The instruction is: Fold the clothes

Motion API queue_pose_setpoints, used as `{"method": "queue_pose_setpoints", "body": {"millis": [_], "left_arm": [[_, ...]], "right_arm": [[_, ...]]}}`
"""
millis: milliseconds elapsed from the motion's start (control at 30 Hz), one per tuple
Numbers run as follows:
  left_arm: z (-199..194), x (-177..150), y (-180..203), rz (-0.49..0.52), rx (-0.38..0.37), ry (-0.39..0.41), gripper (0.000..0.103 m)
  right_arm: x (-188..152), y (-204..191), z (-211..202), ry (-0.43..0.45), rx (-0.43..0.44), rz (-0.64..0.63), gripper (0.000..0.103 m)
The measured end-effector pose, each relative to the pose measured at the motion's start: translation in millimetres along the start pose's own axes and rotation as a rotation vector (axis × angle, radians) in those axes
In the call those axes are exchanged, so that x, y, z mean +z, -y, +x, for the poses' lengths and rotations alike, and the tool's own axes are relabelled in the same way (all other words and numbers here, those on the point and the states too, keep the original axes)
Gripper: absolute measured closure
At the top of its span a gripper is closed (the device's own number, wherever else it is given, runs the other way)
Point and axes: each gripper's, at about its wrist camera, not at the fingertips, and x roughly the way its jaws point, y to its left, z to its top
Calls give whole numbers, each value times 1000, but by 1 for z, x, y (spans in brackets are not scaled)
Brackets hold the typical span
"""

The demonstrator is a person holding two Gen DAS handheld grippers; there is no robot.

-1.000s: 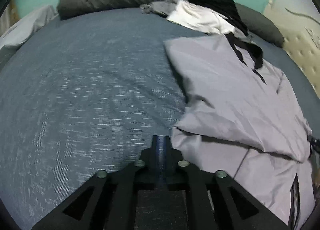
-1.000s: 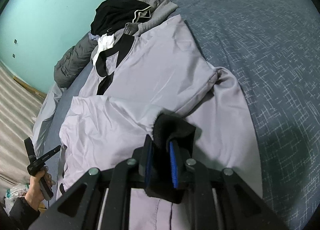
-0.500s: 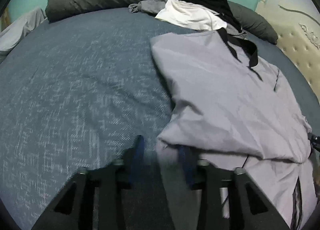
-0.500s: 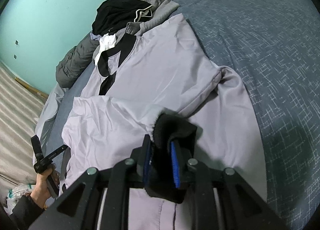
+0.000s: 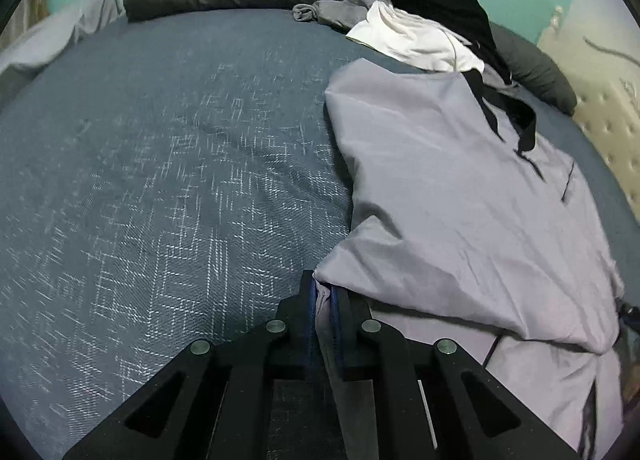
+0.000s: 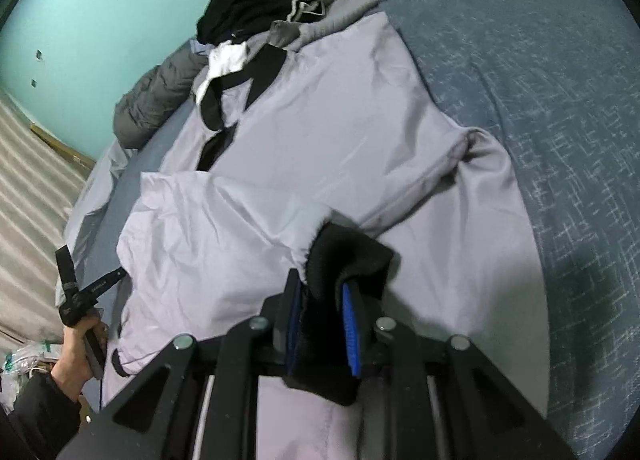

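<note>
The left gripper [image 5: 323, 296] is pinching the near side edge of the pale lilac jacket [image 5: 460, 188], its fingers [image 5: 307, 300] closed on a thin fold of fabric. The right gripper [image 6: 320, 300] is clamping the jacket's black knit cuff [image 6: 344, 260] between blue-padded fingers [image 6: 351, 324]. The jacket is lying on the blue bed [image 5: 160, 180], its long axis running away from both cameras, black collar [image 6: 236, 84] pointing toward the far pile of clothes [image 5: 420, 16] by the turquoise wall [image 6: 100, 0].
</note>
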Motion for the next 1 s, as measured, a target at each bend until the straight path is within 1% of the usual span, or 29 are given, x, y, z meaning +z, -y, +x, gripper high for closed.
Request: {"method": "queue_pose_setpoints", "body": {"millis": [67,133,167,200,300,400,467,500,567,700,800,900,933,967,1000], "left_arm": [[-2,2,-5,-32,-25,-18,93],[-9,4,-7,-52,-36,-28,90],[-13,4,-7,-52,-28,-32,85],[-18,3,-7,-52,-17,-34,80],[-35,0,-10,-77,15,-20,78],[-51,0,-12,-103,28,19,76],[-58,4,-9,-91,53,55,73],[-60,7,-5,-74,62,68,67],[-60,14,4,-39,64,76,62],[-51,27,24,13,45,86,62],[-32,35,37,42,53,54,62],[-22,36,40,41,58,33,62],[-20,36,40,39,61,30,62],[-21,36,39,33,61,30,62],[-22,35,38,26,60,31,62]], "right_arm": [[1,5,-1,-11,-17,14,78],[2,7,-7,0,-43,27,73],[3,8,-11,6,-57,34,70],[3,8,-14,13,-71,40,69],[6,5,-31,56,-112,42,69],[8,3,-42,78,-106,51,69],[5,-1,-39,41,-118,33,69],[3,-1,-39,34,-125,30,69],[0,0,-41,48,-140,36,69],[6,2,-52,127,-189,29,69],[7,8,-37,73,-151,51,69],[-1,17,-30,35,-85,98,69],[-4,20,-28,23,-63,114,71],[-6,22,-26,11,-40,131,87],[-9,25,-24,-1,-17,147,91]]}}
